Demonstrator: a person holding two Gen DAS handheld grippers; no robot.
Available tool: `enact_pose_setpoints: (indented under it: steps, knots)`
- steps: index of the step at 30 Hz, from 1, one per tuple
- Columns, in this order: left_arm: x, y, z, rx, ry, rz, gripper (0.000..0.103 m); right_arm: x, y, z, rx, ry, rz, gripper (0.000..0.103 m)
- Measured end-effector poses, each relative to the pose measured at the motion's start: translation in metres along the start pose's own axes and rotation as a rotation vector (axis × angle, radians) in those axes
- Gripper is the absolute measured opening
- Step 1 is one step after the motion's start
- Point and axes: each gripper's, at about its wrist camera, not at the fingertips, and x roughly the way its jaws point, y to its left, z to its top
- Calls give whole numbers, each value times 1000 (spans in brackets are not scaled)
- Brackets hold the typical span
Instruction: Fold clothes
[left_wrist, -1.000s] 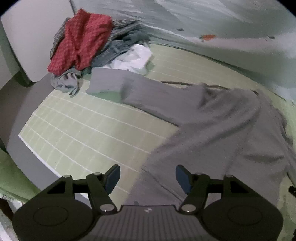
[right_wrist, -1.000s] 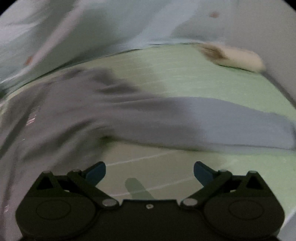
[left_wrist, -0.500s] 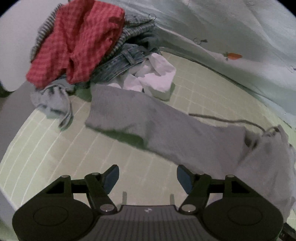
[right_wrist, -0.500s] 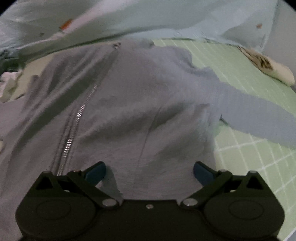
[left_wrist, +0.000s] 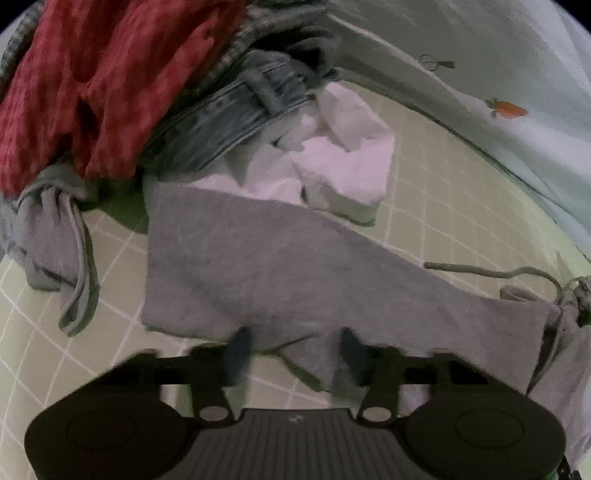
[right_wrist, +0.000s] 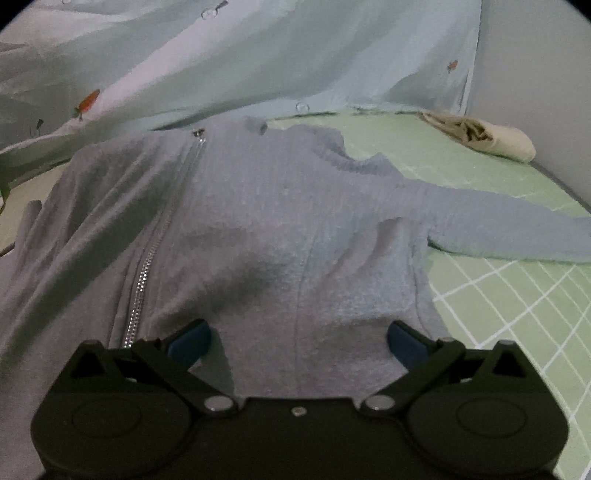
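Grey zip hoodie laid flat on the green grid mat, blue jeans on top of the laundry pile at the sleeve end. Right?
Not quite. In the left wrist view a red checked garment tops the laundry pile; the jeans lie under it. The grey zip hoodie does lie on the green grid mat.

Grey zip hoodie (right_wrist: 280, 236) | lay flat, zipped, ahead of right gripper (right_wrist: 299, 338) | sleeve (left_wrist: 280, 273) lay outstretched, edge between left gripper (left_wrist: 293, 347) fingers

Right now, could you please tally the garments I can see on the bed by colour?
Grey: 2, the zip hoodie and a bunched grey garment
Red: 1, the checked garment
Blue: 1, the jeans
White: 1, the crumpled garment
Cream: 1, the folded piece
Total: 6
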Motion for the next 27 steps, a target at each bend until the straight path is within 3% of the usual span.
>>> enact_pose_setpoints:
  steps: [1, 2, 5, 15, 19, 27]
  knots:
    - [1, 3, -2, -10, -1, 0, 29, 0, -1, -1, 0, -9, 2, 103]
    - [0, 7, -4, -32, -5, -10, 12, 1, -1, -1, 0, -17, 3, 103]
    - [-8, 19, -16, -113, -19, -32, 10, 1, -2, -2, 2, -26, 6, 103]
    - [-73, 59, -66, -156, -128, 147, 7, -2, -4, -5, 5, -30, 12, 103]
    - [-97, 74, -84, -166, -145, 174, 7, -1, -6, -4, 5, -33, 16, 103]
    - [-131, 87, -99, -191, -316, 327, 8, 0, -13, -4, -2, -36, 26, 103]
